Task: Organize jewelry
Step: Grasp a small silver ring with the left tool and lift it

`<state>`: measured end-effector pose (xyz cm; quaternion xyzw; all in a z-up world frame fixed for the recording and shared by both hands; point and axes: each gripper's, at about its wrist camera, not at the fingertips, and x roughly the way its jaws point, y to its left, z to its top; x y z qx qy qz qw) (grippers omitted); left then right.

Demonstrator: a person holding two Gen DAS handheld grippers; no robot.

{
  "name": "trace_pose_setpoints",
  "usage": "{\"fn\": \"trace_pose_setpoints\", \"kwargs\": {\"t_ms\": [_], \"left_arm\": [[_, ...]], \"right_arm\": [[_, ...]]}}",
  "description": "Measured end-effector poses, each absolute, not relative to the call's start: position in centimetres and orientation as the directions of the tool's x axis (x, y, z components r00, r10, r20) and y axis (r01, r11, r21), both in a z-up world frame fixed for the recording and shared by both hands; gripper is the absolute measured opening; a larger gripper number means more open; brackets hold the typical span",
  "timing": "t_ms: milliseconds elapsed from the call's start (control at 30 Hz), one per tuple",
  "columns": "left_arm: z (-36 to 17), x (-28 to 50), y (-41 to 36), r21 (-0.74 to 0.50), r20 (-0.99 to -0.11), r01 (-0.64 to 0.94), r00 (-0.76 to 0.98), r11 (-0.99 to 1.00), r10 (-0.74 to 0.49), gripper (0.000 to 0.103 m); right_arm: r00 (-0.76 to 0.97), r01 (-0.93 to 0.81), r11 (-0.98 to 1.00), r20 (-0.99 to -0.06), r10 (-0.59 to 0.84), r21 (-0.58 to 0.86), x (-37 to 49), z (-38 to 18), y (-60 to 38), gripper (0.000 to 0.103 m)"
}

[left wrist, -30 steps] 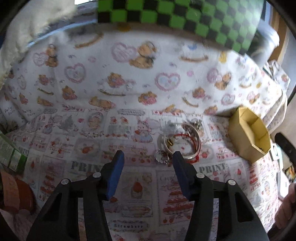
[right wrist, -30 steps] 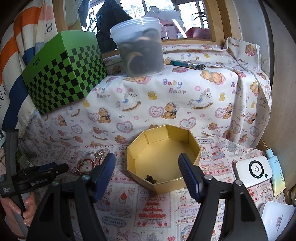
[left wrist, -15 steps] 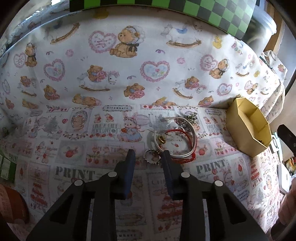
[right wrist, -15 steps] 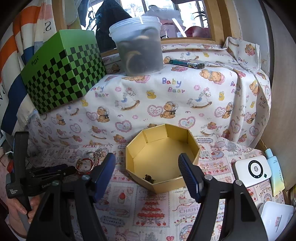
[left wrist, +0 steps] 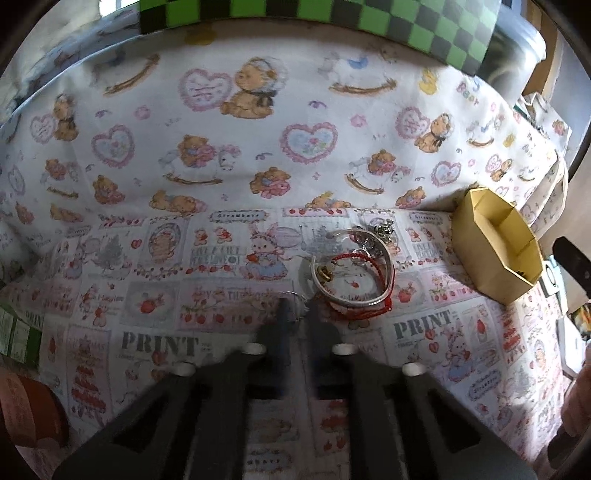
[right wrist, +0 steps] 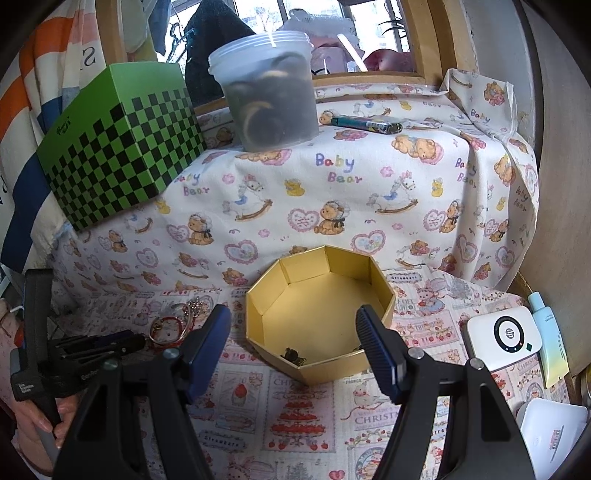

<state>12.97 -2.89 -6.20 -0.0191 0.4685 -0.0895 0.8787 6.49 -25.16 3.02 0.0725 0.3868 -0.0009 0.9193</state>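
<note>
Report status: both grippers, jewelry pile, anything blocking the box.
Left gripper jaws nearly shut around small ring, contact blurred. Right gripper open, empty, over yellow box. Bangle pile on the cloth. Nothing blocking the box.

The left wrist view looked steeply down along the left gripper [left wrist: 297,314] at the patterned cloth [left wrist: 221,258], close to the jewelry pile [left wrist: 351,273], with the yellow box [left wrist: 495,243] off to its right. The right wrist view sat farther back and more level, looking along the right gripper [right wrist: 293,343] toward the window [right wrist: 295,22] and the yellow box [right wrist: 321,314]. Both views shared that box, the jewelry pile [right wrist: 171,326], the green checkered box [right wrist: 118,147] [left wrist: 369,18] and the cloth. The right view also caught the left gripper [right wrist: 135,341] at its left edge.
</note>
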Motion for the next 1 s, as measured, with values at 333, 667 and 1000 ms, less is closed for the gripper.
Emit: {"fn": "trace_pose_setpoints", "kwargs": {"t_ms": [333, 667, 1000], "left_arm": [[-4.8, 11.8, -2.3, -0.120, -0.800, 0.130, 0.574, 0.984, -0.173, 0.039], [-5.9, 13.5, -2.8, -0.013, -0.819, 0.101, 0.570, 0.995, -0.068, 0.020], [-2.8, 11.4, -1.0, -0.097, -0.753, 0.080, 0.645, 0.992, -0.126, 0.019]], "right_arm": [[0.698, 0.058, 0.990, -0.714, 0.054, 0.131, 6.5, 3.0, -25.2, 0.068], [0.695, 0.058, 0.991, -0.718, 0.050, 0.125, 6.7, 2.8, -25.2, 0.068], [0.709, 0.045, 0.991, -0.703, 0.055, 0.123, 6.3, 3.4, -25.0, 0.068]]}}
